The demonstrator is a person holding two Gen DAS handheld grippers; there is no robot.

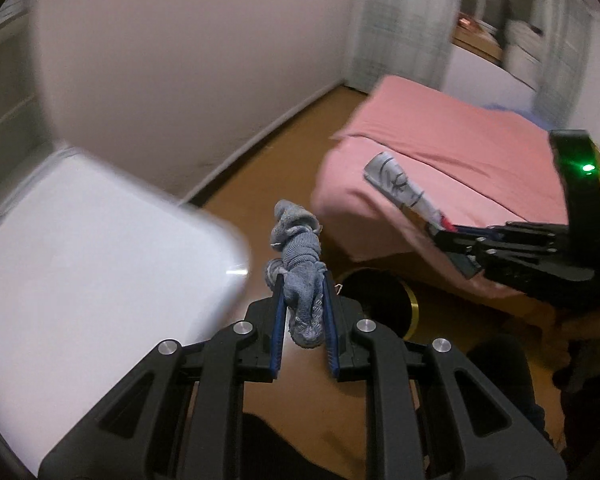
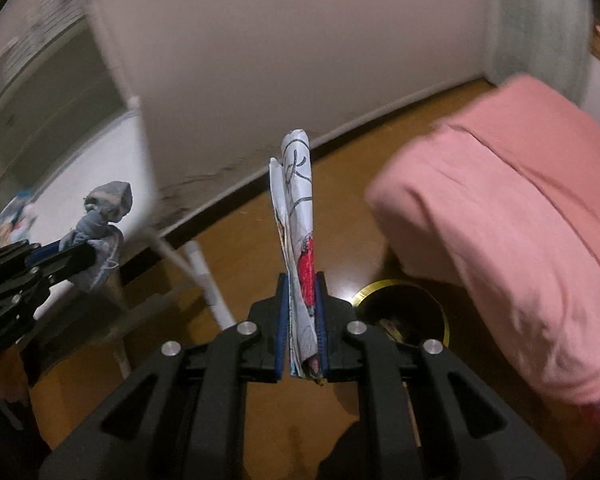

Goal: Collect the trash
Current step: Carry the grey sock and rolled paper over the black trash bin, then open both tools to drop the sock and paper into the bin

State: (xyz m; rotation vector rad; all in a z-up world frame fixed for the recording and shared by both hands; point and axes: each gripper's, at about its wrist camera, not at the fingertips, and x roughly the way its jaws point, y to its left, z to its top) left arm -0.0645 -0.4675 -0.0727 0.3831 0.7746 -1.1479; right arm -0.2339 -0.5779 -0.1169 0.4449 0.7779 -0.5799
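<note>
Dim warm indoor light, motion blur, fisheye edge distortion, dark corners

This was a home bedroom: a bed (image 1: pixel 440 152) under a pink sheet stood at two o'clock on a wooden floor (image 1: pixel 268 176), a curtain (image 1: pixel 404 28) hung at one o'clock, and a white bench (image 1: pixel 80 248) stood at nine o'clock.

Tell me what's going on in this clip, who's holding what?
A person is collecting trash with a handheld claw in each hand. The left claw is shut on a crumpled grey cloth, and the right claw is shut on a folded printed paper. Both are held in the air above a wooden floor, beside a bed with a pink cover. A dark round bin with a gold rim sits on the floor just below; neither item has been dropped yet.
</note>
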